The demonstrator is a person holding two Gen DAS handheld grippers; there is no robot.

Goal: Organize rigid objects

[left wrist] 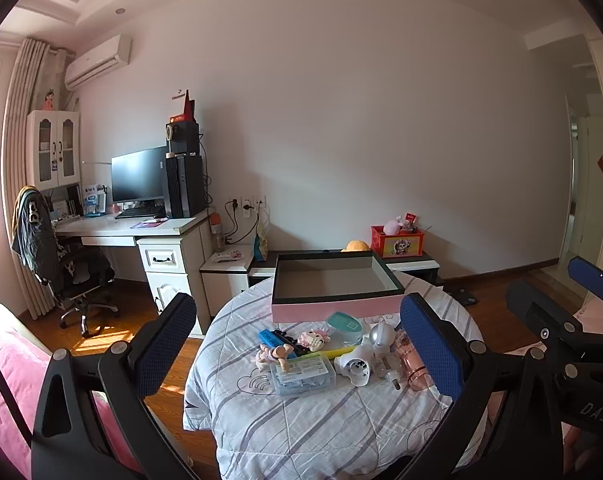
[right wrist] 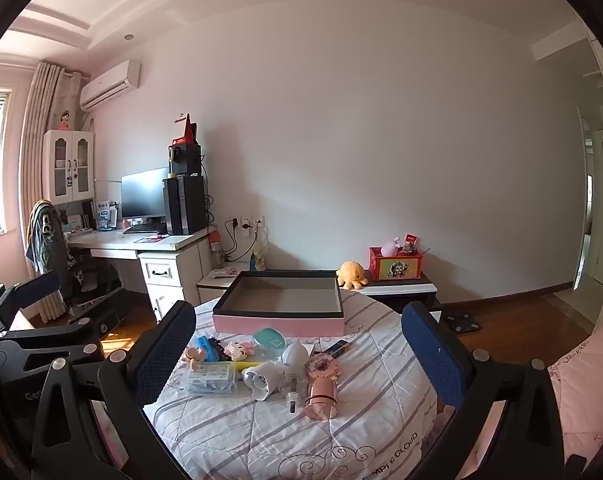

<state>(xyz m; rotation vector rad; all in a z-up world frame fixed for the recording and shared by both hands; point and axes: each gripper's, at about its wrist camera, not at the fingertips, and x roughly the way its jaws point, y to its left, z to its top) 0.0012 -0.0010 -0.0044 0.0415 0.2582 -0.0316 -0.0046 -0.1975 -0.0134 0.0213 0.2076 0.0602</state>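
Observation:
A round table under a striped quilt [left wrist: 301, 420] [right wrist: 261, 432] carries an empty pink box with a dark rim [left wrist: 335, 286] [right wrist: 279, 304] at its far side. In front of the box lies a cluster of small items: a clear plastic case [left wrist: 303, 374] [right wrist: 213, 378], a white plug adapter [left wrist: 355, 366] [right wrist: 263, 380], a pink bottle [right wrist: 321, 394] [left wrist: 415, 372], a teal-lidded case [left wrist: 343, 326] [right wrist: 270, 340], a pink doll [left wrist: 273, 354] and a blue toy [left wrist: 271, 336]. My left gripper [left wrist: 297, 344] and my right gripper [right wrist: 297, 348] hover open before the table, holding nothing.
A white desk [left wrist: 141, 228] with monitor, computer tower and office chair [left wrist: 67, 272] stands at the left. Low cabinets along the wall hold a red box [left wrist: 397, 242] and a yellow plush [right wrist: 351, 274]. Pink bedding [right wrist: 581, 380] lies at the right, wooden floor all around.

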